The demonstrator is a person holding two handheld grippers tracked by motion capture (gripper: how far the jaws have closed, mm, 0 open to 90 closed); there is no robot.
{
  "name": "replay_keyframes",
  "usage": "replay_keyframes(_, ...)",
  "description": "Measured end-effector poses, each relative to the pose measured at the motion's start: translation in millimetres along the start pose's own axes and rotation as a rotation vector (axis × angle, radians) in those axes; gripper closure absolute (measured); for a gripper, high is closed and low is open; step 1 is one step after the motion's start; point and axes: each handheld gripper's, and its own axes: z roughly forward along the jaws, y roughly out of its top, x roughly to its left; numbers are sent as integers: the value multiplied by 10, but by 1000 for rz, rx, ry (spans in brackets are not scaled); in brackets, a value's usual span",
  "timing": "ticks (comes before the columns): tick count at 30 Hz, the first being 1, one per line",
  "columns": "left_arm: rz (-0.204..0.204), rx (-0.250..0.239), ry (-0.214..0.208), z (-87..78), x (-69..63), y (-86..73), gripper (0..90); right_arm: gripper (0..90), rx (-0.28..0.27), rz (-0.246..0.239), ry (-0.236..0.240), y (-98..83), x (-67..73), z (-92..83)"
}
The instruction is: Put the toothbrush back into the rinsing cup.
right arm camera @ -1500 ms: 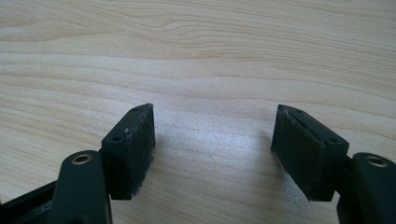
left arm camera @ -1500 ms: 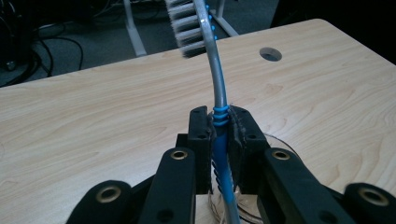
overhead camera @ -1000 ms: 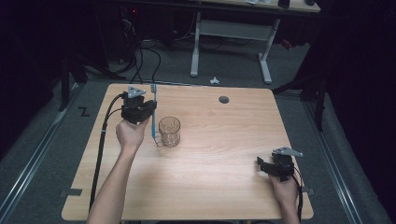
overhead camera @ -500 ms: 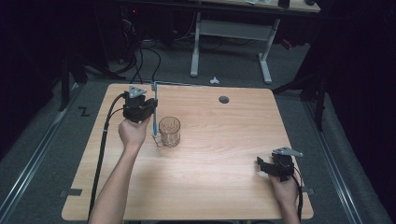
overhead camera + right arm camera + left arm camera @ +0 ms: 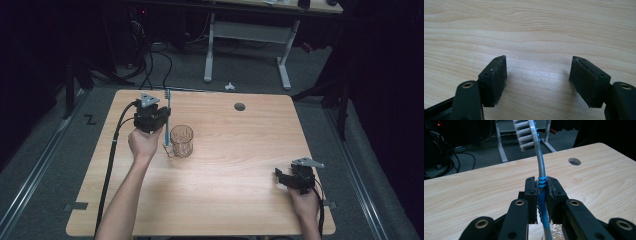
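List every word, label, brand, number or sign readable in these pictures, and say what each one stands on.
None: no readable text in any view.
The toothbrush clamped in the left claw shows blue ribs and no brand mark.
The glass cup bears a cut pattern, no lettering.
The table and the open right claw are unmarked.
A dark mark on the floor left of the table looks like tape, not a letter.

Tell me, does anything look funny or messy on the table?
Nothing is spilled or broken. The left gripper holds a toothbrush upright, bristles up, beside the glass cup. The right gripper rests open.
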Motion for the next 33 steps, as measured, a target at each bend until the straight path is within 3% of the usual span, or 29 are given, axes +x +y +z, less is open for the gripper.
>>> replay_keyframes(33,47,74,-35,-191,-14,-80,793,304,-1,4,-1,0,3,2)
